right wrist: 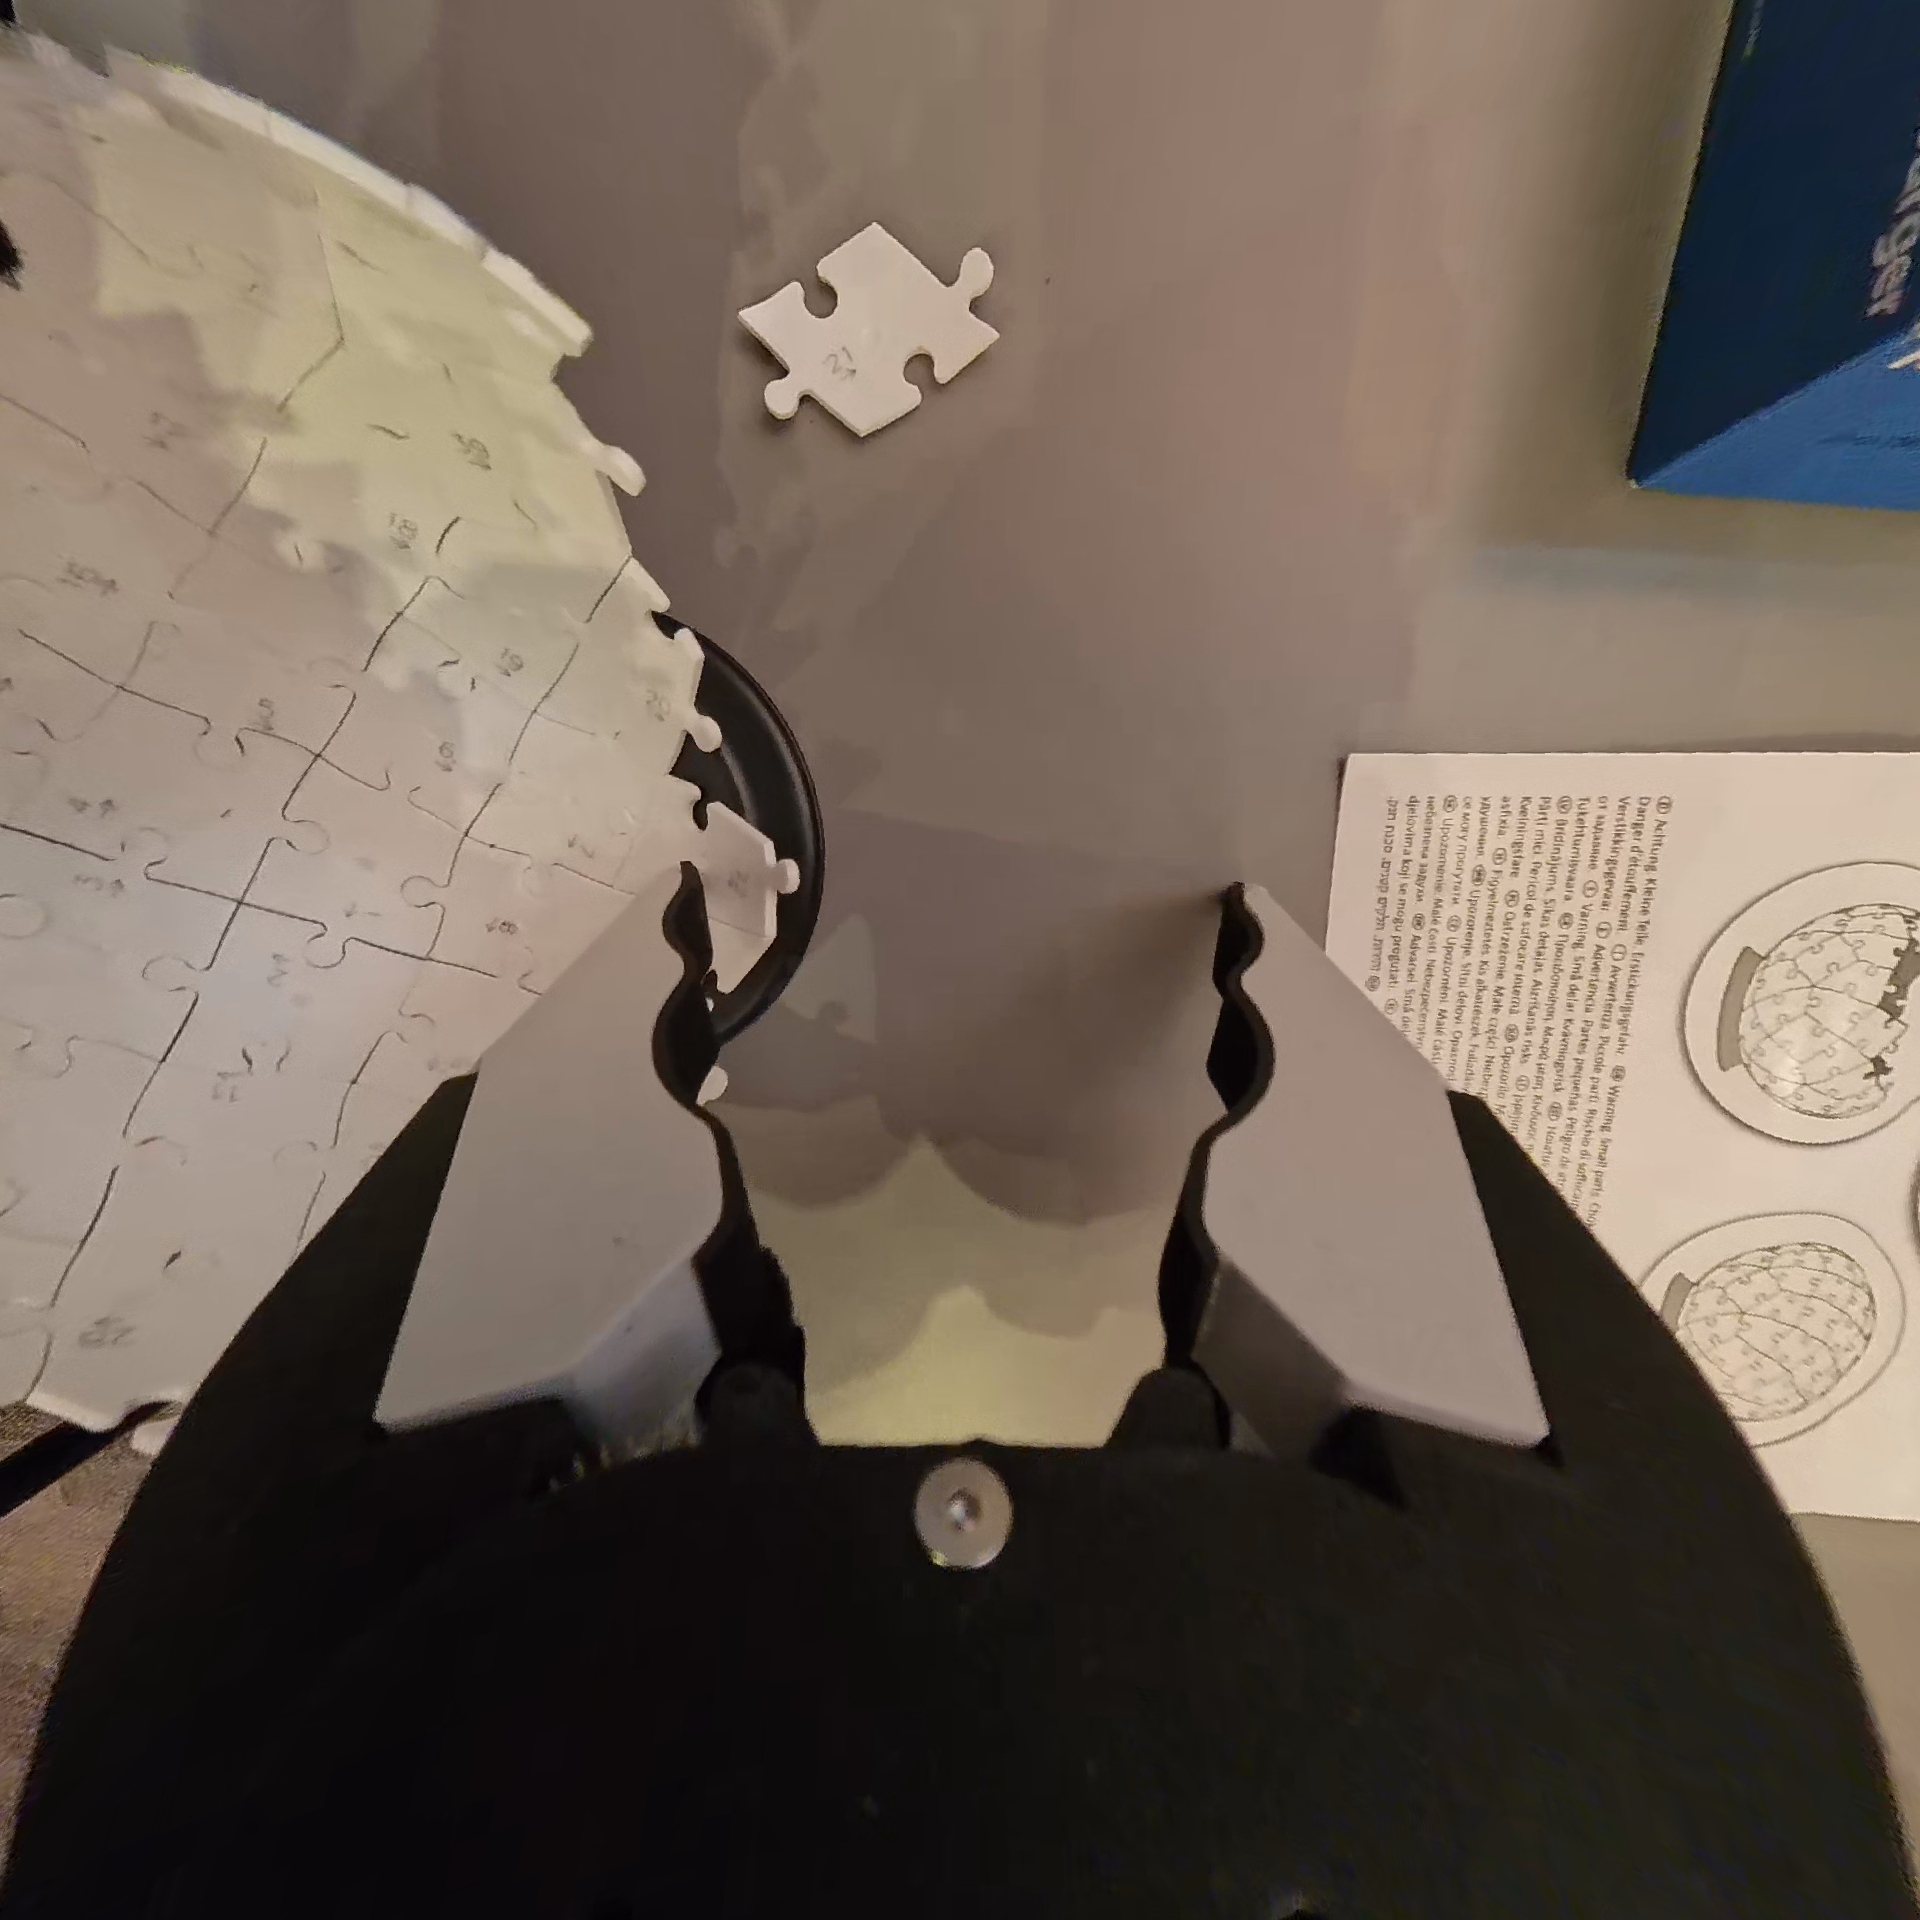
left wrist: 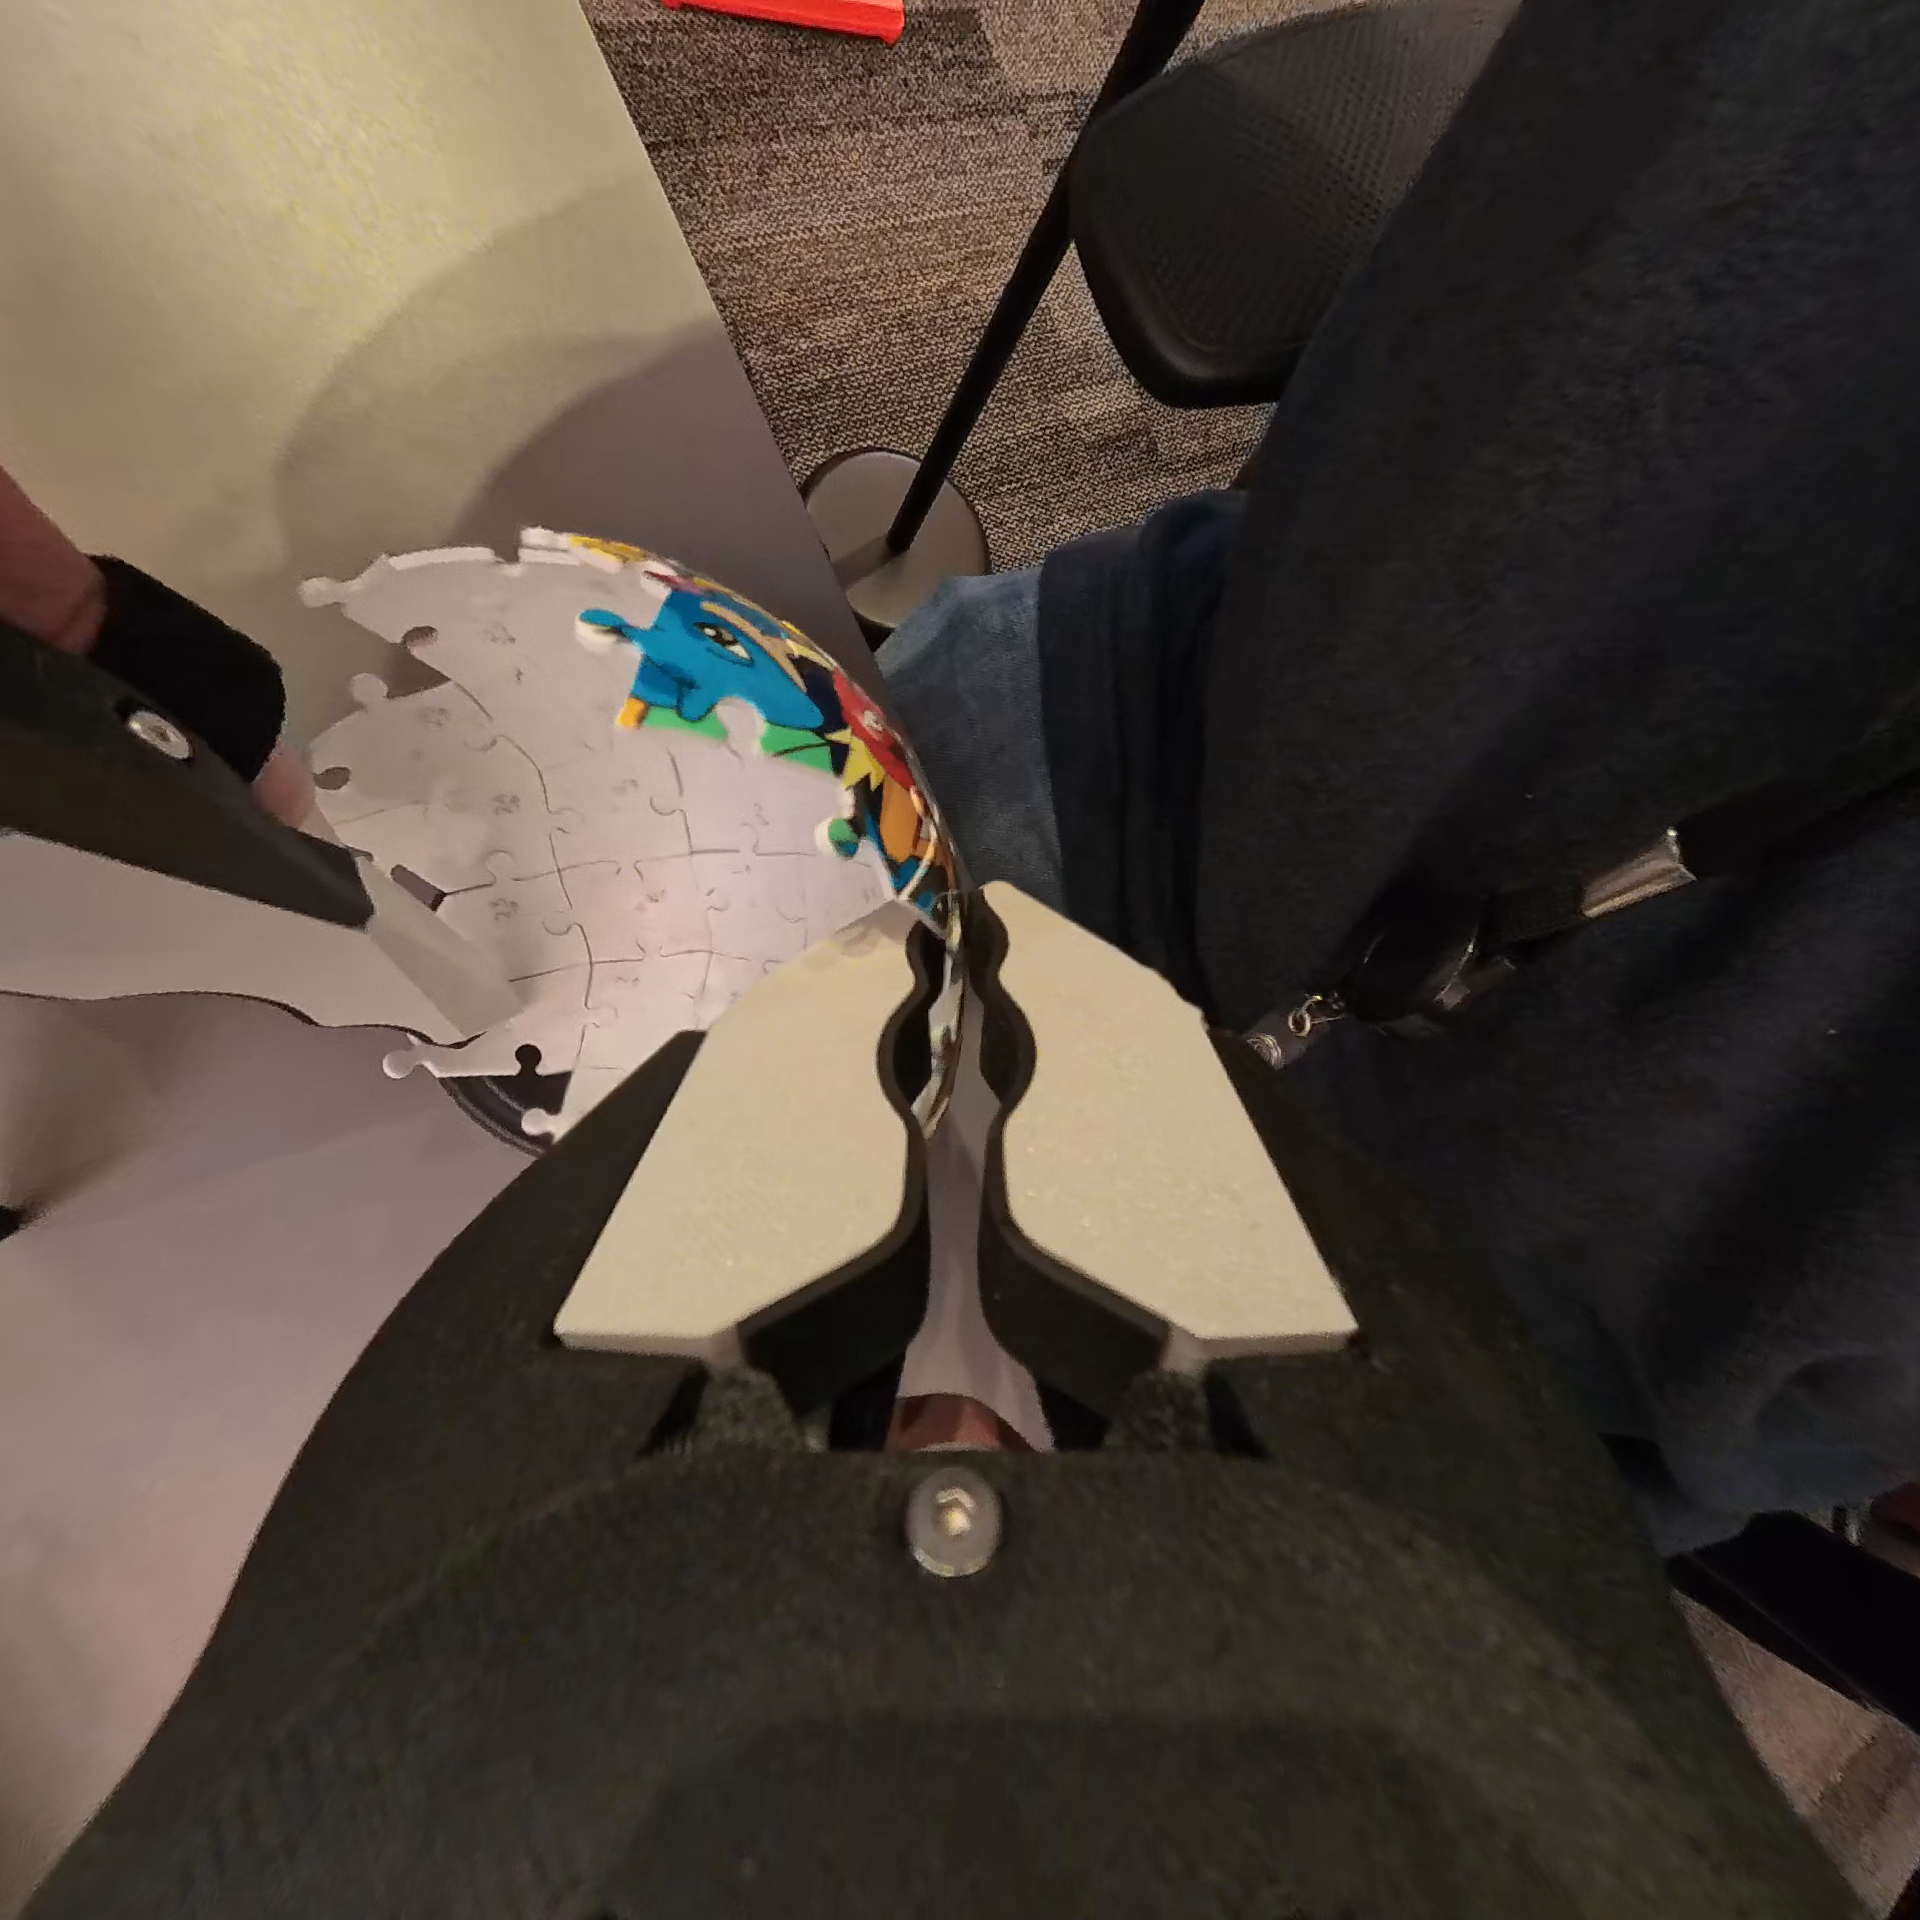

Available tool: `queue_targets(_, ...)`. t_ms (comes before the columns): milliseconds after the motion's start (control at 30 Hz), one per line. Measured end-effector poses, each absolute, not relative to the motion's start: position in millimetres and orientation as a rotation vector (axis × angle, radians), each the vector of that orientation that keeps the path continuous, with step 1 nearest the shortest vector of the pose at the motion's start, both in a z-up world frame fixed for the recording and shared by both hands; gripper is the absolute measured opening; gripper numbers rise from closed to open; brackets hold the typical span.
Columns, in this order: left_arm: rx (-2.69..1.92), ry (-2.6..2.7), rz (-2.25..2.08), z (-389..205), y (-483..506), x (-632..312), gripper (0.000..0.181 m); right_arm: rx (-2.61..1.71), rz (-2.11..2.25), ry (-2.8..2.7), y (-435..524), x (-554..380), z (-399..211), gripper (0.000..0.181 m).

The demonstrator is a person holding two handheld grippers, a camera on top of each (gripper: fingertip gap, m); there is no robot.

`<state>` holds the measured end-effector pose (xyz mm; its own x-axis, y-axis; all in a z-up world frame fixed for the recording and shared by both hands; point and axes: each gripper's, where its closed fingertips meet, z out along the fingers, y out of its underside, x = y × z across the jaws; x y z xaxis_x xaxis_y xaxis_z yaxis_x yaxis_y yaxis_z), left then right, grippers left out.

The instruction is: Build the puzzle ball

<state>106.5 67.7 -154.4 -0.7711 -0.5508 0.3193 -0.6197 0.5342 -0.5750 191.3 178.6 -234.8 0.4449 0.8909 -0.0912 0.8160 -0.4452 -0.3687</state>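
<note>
One loose puzzle piece (right wrist: 871,330) on table (right wrist: 1143,520), half-built puzzle ball (left wrist: 623,831) on black stand (right wrist: 764,831).

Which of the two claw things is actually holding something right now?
The left gripper: its fingers pinch the rim of the half-built puzzle ball. The right gripper gapes open, empty.

Puzzle ball (right wrist: 239,790) cut off by left and top edges of right wrist view, upper part blurred; printed numbers on piece backs mostly too smeared to make out. Black stand (right wrist: 774,821) largely hidden behind ball and left finger. Blue box (right wrist: 1797,270) cropped at upper right corner. Instruction sheet (right wrist: 1621,1039) cropped at right edge, lower corner covered by gripper body. In left wrist view, ball rim (left wrist: 940,997) pinched and hidden between fingers (left wrist: 790,1143); red object (left wrist: 790,16) clipped by top edge, kind unclear. Counter (left wrist: 260,260) blurred at far left.
</note>
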Motion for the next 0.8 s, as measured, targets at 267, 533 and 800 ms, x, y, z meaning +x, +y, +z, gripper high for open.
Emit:
queue_targets(267,1.126,-2.704,1.227,-141.0,72.7,118.2,0.018,-2.383,0.399,-1.444,178.3,189.6,-235.9,0.098)
queue_targets(533,1.313,-2.811,1.432,-105.8,101.1,126.0,0.039,-2.339,0.423,-1.418,177.3,188.0,-235.3,0.093)
queue_targets(800,1.828,-2.744,1.42,-117.3,145.1,116.5,0.07,-2.352,0.427,-1.249,184.6,185.4,-233.6,0.08)
